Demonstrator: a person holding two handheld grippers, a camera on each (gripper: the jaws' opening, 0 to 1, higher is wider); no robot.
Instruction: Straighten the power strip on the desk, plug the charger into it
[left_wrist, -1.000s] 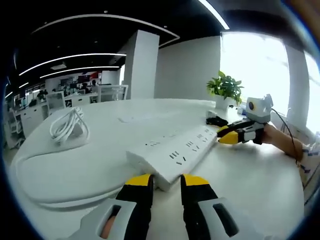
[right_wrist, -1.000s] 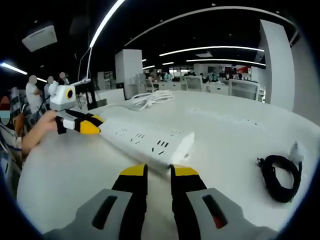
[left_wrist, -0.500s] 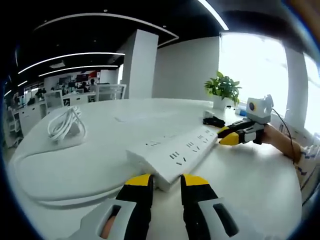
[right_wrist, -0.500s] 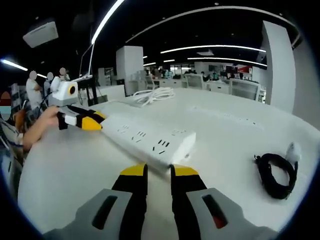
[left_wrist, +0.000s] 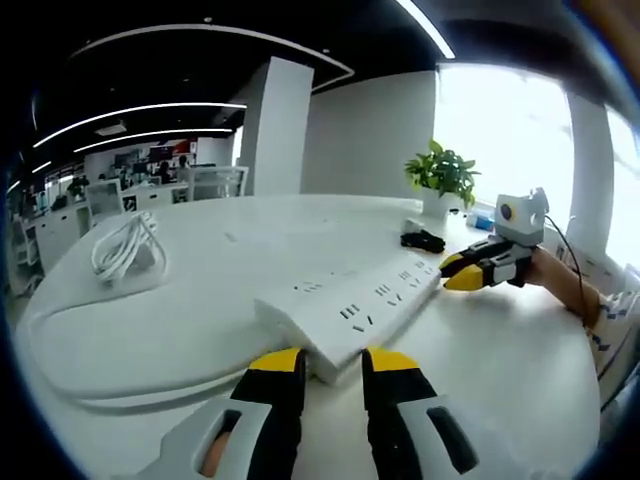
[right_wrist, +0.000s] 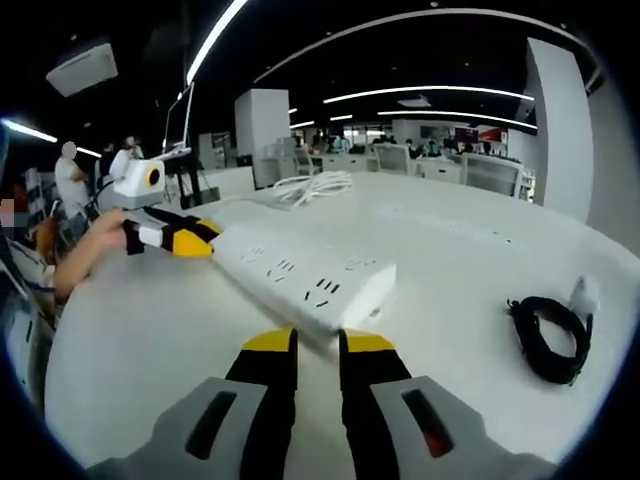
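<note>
Grippers sit at both ends of the power strip (left_wrist: 350, 305). Left gripper (left_wrist: 333, 362) and right gripper (right_wrist: 313, 343), jaws narrow, hold nothing; charger (right_wrist: 548, 335) lies right of frame.

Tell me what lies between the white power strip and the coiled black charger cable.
Bare white desk separates the white power strip from the coiled black charger cable, seen in the right gripper view.

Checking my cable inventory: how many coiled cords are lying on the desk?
2: a white coiled cord beyond the power strip's left-tongs end, and a black coiled cord with a white charger off to its side.
</note>
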